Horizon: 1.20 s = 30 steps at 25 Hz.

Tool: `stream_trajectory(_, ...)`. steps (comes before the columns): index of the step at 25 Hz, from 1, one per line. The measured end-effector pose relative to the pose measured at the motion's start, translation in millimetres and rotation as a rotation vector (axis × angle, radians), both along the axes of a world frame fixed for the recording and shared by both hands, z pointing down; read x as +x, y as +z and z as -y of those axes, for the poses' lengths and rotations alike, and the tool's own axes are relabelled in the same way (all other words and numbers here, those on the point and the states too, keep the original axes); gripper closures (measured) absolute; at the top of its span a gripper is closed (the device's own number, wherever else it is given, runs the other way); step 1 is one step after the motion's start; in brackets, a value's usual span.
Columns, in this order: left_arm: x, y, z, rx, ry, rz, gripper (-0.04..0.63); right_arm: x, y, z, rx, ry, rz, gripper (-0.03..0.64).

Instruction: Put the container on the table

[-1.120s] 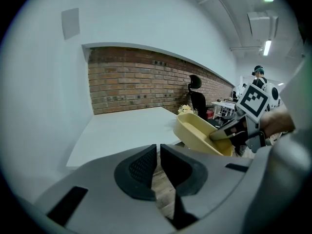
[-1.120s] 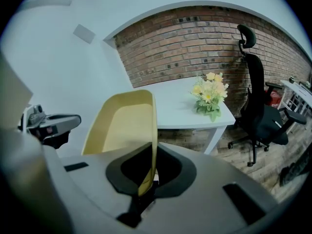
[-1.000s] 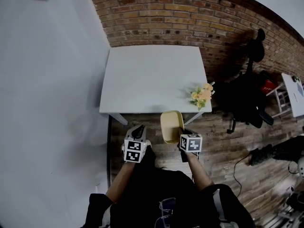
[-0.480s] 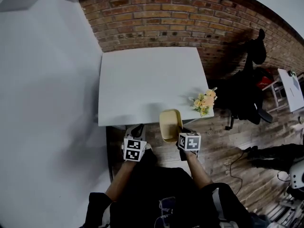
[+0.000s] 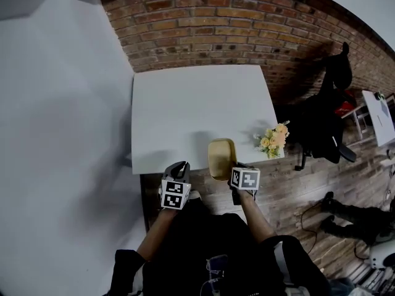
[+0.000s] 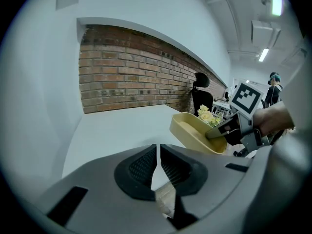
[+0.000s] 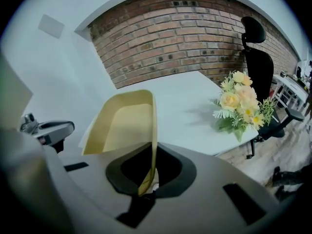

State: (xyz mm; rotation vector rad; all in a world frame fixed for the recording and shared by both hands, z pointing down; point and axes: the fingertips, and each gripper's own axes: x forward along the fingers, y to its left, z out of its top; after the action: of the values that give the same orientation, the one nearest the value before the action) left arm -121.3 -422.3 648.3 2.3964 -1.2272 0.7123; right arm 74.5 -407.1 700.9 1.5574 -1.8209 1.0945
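Note:
A pale yellow container (image 5: 221, 159) hangs tilted over the near edge of the white table (image 5: 197, 110). My right gripper (image 5: 232, 171) is shut on its near wall; in the right gripper view the thin wall (image 7: 152, 130) runs down between the jaws (image 7: 145, 182). My left gripper (image 5: 180, 168) hovers to the container's left at the table's near edge, apart from it. Its jaws (image 6: 158, 165) stand shut with nothing between them. The left gripper view shows the container (image 6: 195, 132) to the right, with the right gripper (image 6: 233, 130) clamped on it.
A bunch of yellow flowers (image 5: 274, 139) sits at the table's near right corner, close to the container. A black office chair (image 5: 321, 125) stands right of the table on the wooden floor. A brick wall (image 5: 216, 23) runs behind the table and a white wall (image 5: 62, 134) along its left.
Both grippers and the container have moved forward toward the table. The container, earlier short of the table's edge, now hangs over it.

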Motion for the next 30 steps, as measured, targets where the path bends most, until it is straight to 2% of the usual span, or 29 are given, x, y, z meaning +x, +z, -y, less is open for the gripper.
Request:
stream_trajectory(13, -29, 6, 33, -0.002, -0.028, -0.007, 0.561, -26, 33, 46, -0.058, -0.006, -0.009, 0.591)
stream_trajectory(30, -62, 19, 44, -0.047, -0.086, 0.014, 0.561, -24, 78, 77, -0.146, 0.001, -0.05, 0.591)
